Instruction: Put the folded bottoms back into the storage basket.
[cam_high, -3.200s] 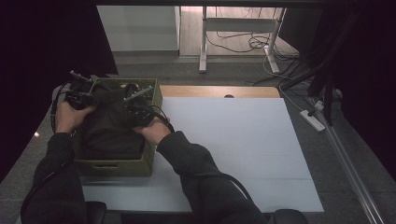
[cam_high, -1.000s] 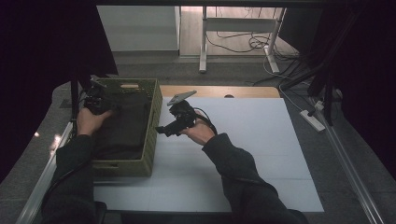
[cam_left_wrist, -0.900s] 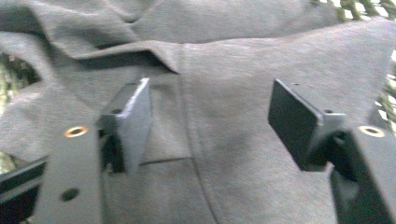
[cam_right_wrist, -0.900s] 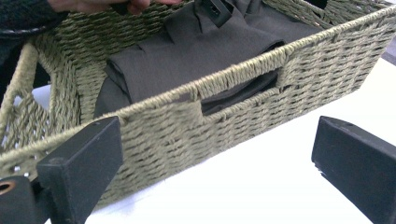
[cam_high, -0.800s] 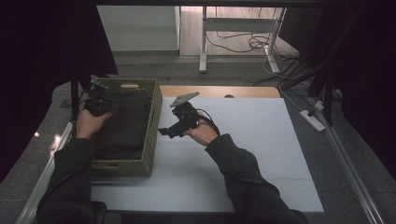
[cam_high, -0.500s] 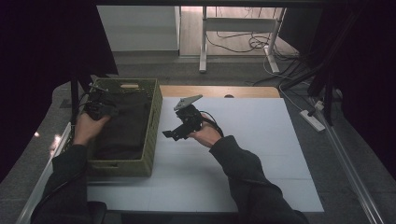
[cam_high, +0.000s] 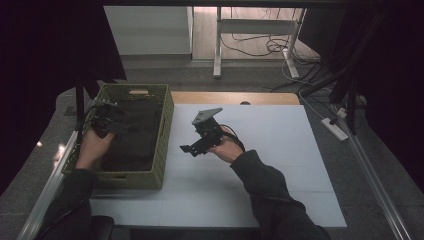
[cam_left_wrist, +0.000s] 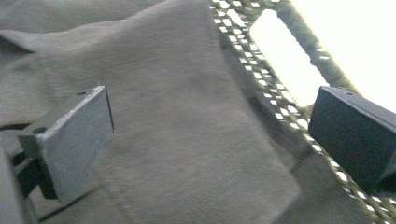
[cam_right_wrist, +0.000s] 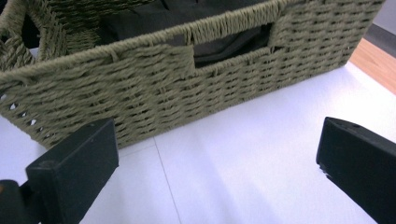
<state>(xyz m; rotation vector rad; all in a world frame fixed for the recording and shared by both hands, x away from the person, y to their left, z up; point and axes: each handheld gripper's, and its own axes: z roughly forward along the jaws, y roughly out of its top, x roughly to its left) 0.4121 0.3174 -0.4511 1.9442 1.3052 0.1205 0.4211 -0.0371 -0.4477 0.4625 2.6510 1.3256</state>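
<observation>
So the dark cloth (cam_high: 131, 135) is sitting folded inside the woven basket (cam_high: 166, 131) at the left side of the white tabletop (cam_high: 280, 150), and that looks like the job pretty much done. The left gripper (cam_high: 102, 120) hangs over the far left corner of the basket; its jaws have just been opening and now stand wide apart with nothing pinched, just fabric (cam_left_wrist: 187, 116) lying below them and the basket weave (cam_left_wrist: 261, 79) behind. Best move from here is probably to lift straight up and clear before swinging away, so a jaw doesn't snag a fold and drag the cloth back out or catch the rim. The right gripper (cam_high: 197, 142) is out over the bare tabletop just right of the basket, jaws spread and empty, facing the basket's side wall (cam_right_wrist: 154, 93). The surface is a plain white sheet with a strip of wood (cam_high: 235, 97) showing at the far edge. The room is dim, with grey floor, table legs (cam_high: 217, 45) and loose cables (cam_high: 250, 47) at the back.
</observation>
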